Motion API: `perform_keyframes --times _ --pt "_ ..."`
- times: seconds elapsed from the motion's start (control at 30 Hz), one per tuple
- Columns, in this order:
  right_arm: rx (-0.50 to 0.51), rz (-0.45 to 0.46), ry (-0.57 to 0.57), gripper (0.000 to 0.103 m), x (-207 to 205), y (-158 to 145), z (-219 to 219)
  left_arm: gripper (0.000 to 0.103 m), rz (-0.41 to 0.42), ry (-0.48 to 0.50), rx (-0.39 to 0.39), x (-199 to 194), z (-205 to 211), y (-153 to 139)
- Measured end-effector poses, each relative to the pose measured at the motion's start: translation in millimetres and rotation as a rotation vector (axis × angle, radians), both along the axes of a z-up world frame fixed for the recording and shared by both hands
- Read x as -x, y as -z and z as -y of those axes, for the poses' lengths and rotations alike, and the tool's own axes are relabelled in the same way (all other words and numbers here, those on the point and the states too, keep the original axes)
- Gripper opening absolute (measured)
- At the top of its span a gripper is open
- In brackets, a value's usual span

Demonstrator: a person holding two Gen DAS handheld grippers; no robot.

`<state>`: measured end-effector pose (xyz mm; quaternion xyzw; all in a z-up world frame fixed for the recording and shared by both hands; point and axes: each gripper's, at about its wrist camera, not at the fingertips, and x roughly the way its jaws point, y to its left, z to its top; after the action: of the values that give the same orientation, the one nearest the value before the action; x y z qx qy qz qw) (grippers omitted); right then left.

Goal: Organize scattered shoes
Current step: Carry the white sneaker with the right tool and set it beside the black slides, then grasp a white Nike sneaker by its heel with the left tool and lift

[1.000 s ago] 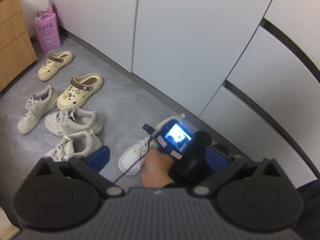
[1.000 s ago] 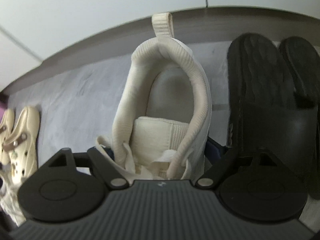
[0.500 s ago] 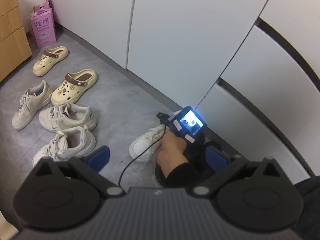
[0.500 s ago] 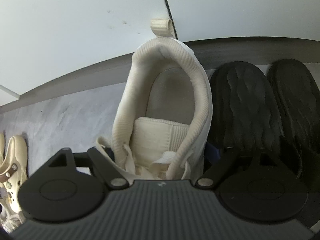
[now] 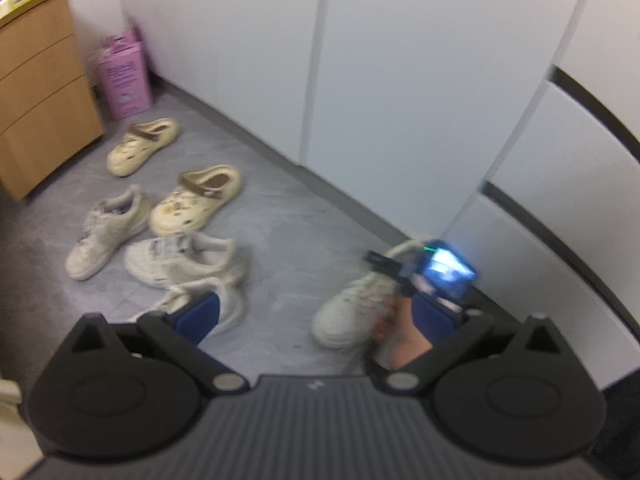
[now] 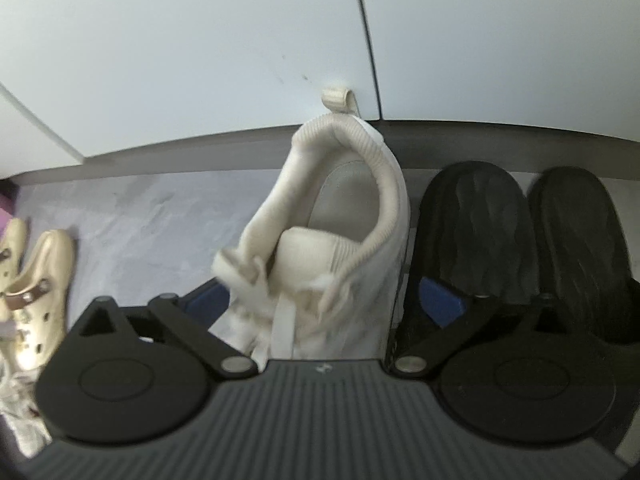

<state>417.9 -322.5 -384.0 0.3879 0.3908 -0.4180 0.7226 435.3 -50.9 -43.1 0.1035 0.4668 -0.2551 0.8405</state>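
One white sneaker [image 6: 332,248] sits between the spread jaws of the right gripper [image 6: 324,300], heel near the wall, just beside the black slippers [image 6: 480,232]. I would straighten it parallel before withdrawing. The left gripper [image 5: 316,312] hangs open, empty.

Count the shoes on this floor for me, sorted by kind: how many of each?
Cream clogs: 2
White sneakers: 4
Black slides: 2
Total: 8 shoes
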Motion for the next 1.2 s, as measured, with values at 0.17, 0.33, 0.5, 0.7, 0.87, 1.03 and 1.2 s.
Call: perform_keyframes --times 0.17,0.33,0.5,0.7,0.87,1.03,1.2 --pt "0.071 0.025 -0.093 0.103 13.5 -48.0 -35.2 0.103 -0.048 -0.122 0.032 -26.5 -39.4 3.9" --pt "0.085 0.096 -0.203 0.103 25.4 -110.9 -69.1 0.103 -0.089 -0.167 0.013 -55.3 -60.6 13.4" --pt "0.102 0.177 -0.265 0.103 57.8 -160.9 -108.4 0.101 -0.104 -0.209 -0.11 -73.5 -64.4 38.9" --pt "0.149 0.199 -0.381 0.103 107.1 -202.4 -142.1 0.101 -0.101 -0.229 -0.23 -113.3 -50.0 77.2" --pt "0.117 0.273 -0.403 0.103 151.3 -211.4 -148.5 0.097 -0.138 -0.239 -0.281 -143.3 -30.1 137.2" --pt "0.028 0.211 -0.327 0.103 150.4 -161.1 -137.5 0.088 -0.169 -0.265 -0.339 -152.4 -18.8 205.5" --pt "-0.06 0.232 -0.298 0.103 142.2 -145.8 -141.7 0.081 -0.203 -0.353 -0.33 -173.8 -27.1 259.2"
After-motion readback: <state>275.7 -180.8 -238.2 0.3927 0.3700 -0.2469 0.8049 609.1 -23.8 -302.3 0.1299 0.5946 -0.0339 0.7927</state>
